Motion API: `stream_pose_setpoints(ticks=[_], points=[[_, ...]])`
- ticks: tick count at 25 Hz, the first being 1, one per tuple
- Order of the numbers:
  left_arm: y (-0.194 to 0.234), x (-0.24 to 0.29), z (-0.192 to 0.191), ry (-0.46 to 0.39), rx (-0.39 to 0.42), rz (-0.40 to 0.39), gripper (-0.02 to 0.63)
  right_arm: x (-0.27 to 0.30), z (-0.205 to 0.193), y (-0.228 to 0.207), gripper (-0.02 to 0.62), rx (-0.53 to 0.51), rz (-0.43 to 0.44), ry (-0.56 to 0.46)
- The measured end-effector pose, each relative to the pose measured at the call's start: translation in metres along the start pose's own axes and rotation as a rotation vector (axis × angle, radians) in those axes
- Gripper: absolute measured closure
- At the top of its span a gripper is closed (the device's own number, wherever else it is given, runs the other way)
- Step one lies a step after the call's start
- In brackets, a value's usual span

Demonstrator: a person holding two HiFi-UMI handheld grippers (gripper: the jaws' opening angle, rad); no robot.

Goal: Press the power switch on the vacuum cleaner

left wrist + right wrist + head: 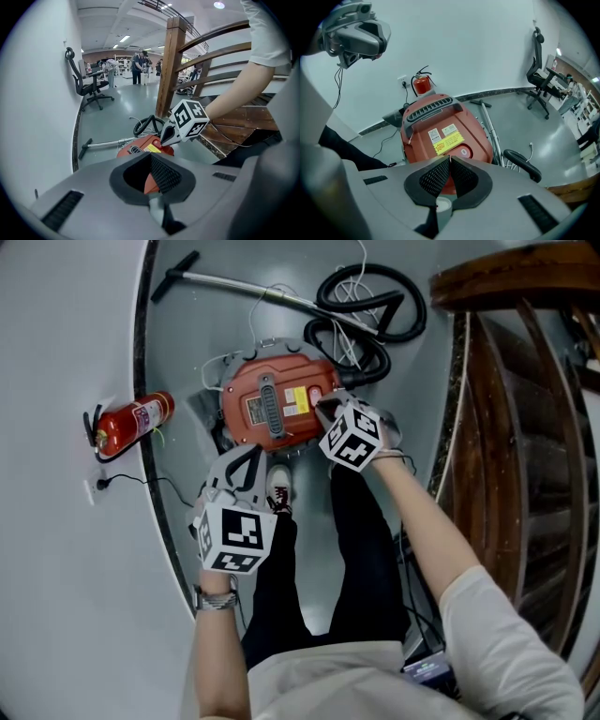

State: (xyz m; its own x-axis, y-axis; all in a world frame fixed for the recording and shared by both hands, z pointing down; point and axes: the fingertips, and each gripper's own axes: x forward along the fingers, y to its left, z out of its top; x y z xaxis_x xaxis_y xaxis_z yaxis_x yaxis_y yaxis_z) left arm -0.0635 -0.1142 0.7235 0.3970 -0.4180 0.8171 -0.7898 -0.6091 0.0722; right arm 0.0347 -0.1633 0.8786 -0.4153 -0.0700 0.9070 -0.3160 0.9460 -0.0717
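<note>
vacuum (278, 407) between curved wall (56, 343) and wooden stairs (511, 390), open floor (192, 329) beyond; left claw (255, 452), right claw (324, 409) both closed, empty.

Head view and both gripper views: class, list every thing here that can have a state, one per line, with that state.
red drum vacuum cleaner: upright on the floor
black hose: coiled on the floor
metal wand: lying flat
red fire extinguisher: upright by the wall
left gripper: shut, empty, clear of the vacuum
right gripper: shut, empty, tips close to the vacuum's round button
</note>
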Motion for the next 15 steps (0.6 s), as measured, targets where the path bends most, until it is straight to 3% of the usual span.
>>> stream_pose_setpoints(ticks=[4,15], points=[[0.0006,0.0024,-0.0024,0.003,-0.011,0.0,0.606,0.0023,-0.0005,0.0019,0.565,-0.051,-0.01,0.015],[0.0002,0.0075,-0.0012,0.009,-0.013,-0.009,0.606,0.0053,-0.0046,0.0013,0.565,0.049,0.01,-0.011]])
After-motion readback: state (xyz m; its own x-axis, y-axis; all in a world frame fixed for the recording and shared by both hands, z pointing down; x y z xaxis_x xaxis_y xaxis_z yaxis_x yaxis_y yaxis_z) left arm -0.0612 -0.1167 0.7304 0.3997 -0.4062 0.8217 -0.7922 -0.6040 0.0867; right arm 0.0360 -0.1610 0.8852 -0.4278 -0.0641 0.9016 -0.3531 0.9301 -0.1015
